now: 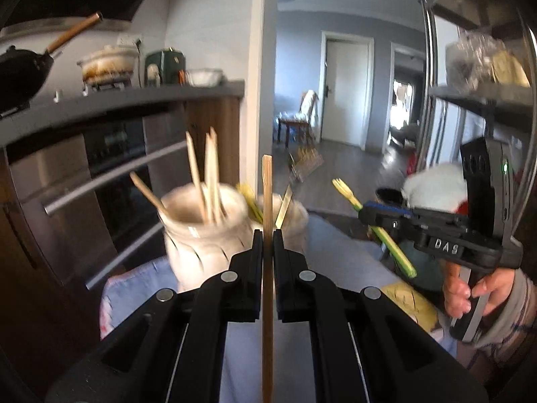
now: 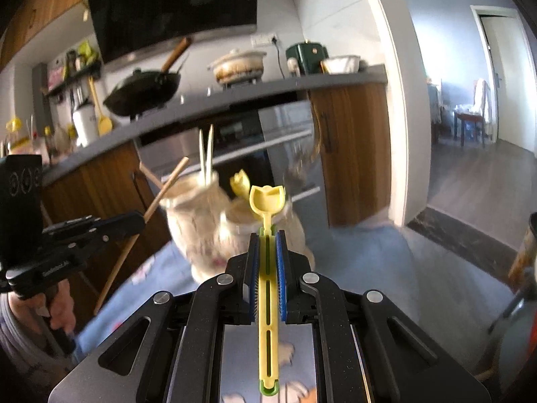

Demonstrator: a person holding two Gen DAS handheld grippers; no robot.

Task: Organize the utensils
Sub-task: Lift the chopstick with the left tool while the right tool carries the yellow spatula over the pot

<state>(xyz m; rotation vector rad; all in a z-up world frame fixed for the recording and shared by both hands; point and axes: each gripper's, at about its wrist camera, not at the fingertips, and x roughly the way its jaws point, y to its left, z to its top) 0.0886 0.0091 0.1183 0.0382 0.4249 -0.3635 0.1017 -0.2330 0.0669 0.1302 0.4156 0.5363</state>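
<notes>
Left gripper jaws clamped narrow on wooden chopstick, upright, just in front of nearer jar. Chopstick light, stiff, smooth; likely pivots unless gripped mid-shaft. Right gripper jaws pinch yellow plastic fork on slotted handle, right of same jar. Fork light, slightly flexible, slippery; handle safest hold.

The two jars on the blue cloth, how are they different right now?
The left jar stands taller and wider; the right jar is smaller and sits partly behind it in the left wrist view. The left jar holds several wooden chopsticks; the right jar holds yellow-green plastic utensils. Both are pale and rounded, and stand upright side by side on the cloth.
</notes>
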